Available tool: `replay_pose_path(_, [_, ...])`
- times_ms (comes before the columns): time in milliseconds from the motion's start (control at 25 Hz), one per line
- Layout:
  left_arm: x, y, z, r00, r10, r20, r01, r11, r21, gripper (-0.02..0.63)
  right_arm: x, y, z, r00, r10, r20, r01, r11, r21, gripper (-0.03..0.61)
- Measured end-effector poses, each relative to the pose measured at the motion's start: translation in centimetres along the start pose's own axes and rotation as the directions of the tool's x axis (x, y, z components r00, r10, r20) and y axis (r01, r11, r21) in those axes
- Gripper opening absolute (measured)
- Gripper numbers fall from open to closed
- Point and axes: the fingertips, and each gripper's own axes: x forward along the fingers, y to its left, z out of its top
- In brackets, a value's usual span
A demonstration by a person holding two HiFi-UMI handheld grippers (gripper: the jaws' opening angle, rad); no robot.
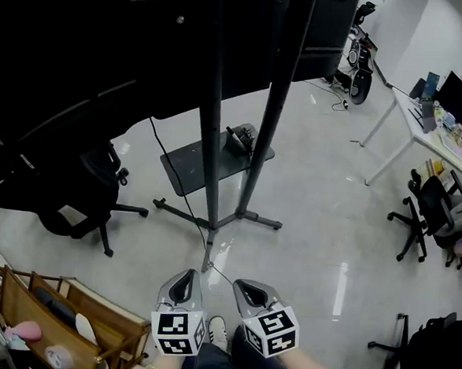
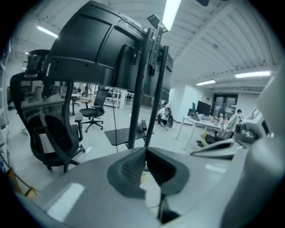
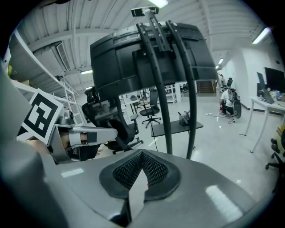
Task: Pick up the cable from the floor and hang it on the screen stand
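Observation:
A thin black cable drops from the big black screen, lies across the pale floor past the stand's foot and runs on toward my feet. The screen stand has two dark poles, a splayed base and a low shelf carrying a small black device. My left gripper and right gripper hang side by side near the bottom edge, just short of the stand's base. Both are shut with nothing between the jaws. The left gripper and right gripper both face the stand's poles.
A black office chair stands left of the stand. A wooden rack with odds and ends is at the bottom left. A white desk, more chairs and a scooter sit to the right and far back.

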Motion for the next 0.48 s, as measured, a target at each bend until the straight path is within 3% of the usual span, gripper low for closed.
replay_pose_path(200, [6.4, 6.3, -4.4, 0.994, 0.101, -0.029, -0.103, 0.992, -0.078, 0.008, 10.8, -1.4, -2.7, 0.988, 0.099, -0.118, -0.102, 0.995, -0.016, 0.000])
replay_pose_path(280, [9.8, 8.9, -7.3, 0.991, 0.128, -0.048, -0.132, 0.986, -0.100, 0.008, 16.1, -2.6, -4.8, 0.978, 0.129, -0.165, -0.135, 0.991, -0.025, 0.069])
replay_pose_path(480, [18.1, 15.3, -15.5, 0.978, 0.185, -0.096, -0.197, 0.972, -0.129, 0.008, 29.5, -6.8, -11.5, 0.971, 0.082, -0.223, -0.102, 0.992, -0.081, 0.095])
